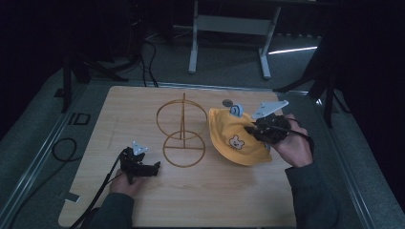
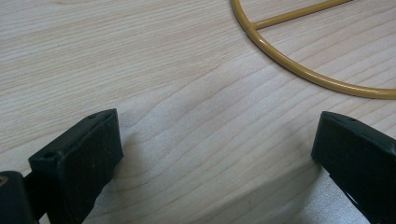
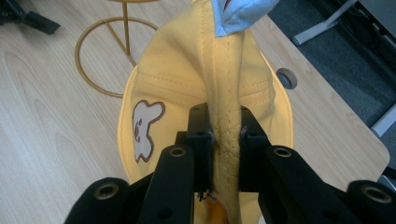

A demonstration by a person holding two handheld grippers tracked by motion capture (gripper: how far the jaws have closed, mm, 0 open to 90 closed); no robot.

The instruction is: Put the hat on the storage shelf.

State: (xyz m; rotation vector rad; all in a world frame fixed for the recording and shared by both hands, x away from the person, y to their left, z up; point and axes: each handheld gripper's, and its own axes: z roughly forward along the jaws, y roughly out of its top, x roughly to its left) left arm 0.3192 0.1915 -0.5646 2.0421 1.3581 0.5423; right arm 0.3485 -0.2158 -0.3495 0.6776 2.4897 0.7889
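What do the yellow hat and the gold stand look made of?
Yellow hat: woven cloth, probably cotton, matte; stitched seams and folds show where the right gripper pinches it. Gold stand: thin metal rod, likely painted, with a glossy sheen.

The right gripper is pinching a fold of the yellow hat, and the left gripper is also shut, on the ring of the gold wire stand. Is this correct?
Not quite. The left gripper is open, with only bare table between its jaws; the wire stand lies beyond them, as the left gripper view shows. The right gripper does pinch a fold of the yellow hat.
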